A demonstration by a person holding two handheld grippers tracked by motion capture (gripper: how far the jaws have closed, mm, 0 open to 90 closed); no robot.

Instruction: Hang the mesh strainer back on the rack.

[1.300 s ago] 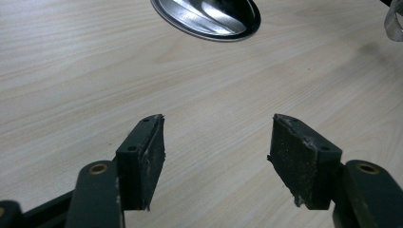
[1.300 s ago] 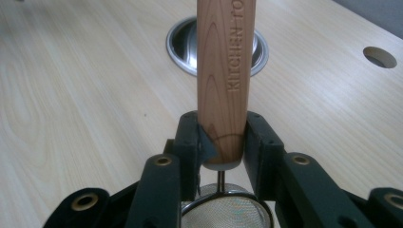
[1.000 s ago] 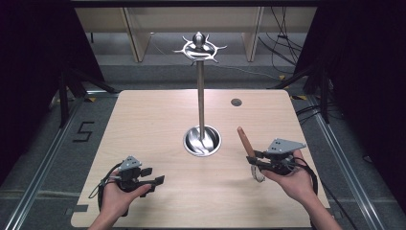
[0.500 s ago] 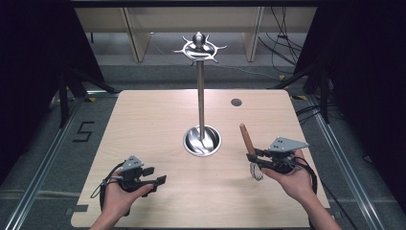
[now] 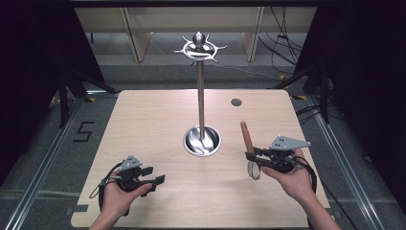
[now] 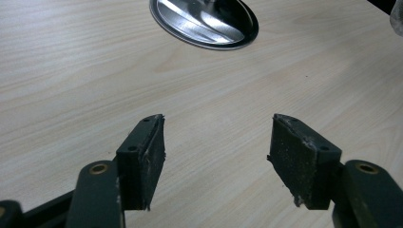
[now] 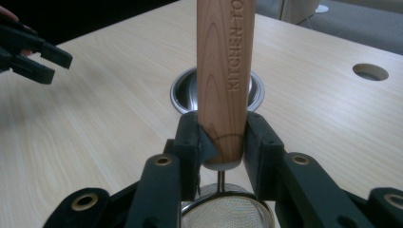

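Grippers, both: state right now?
Left gripper: open, nothing between the jaws.
Right gripper: shut on the wooden handle of a small metal mesh strainer.

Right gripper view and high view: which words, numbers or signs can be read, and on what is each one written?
"KITCHEN TO": engraved along the wooden handle of the strainer held in the right gripper; the upper edge of the picture cuts off the rest.
"5": a dark numeral on the grey floor left of the table, in the high view.
There is no other text to read.
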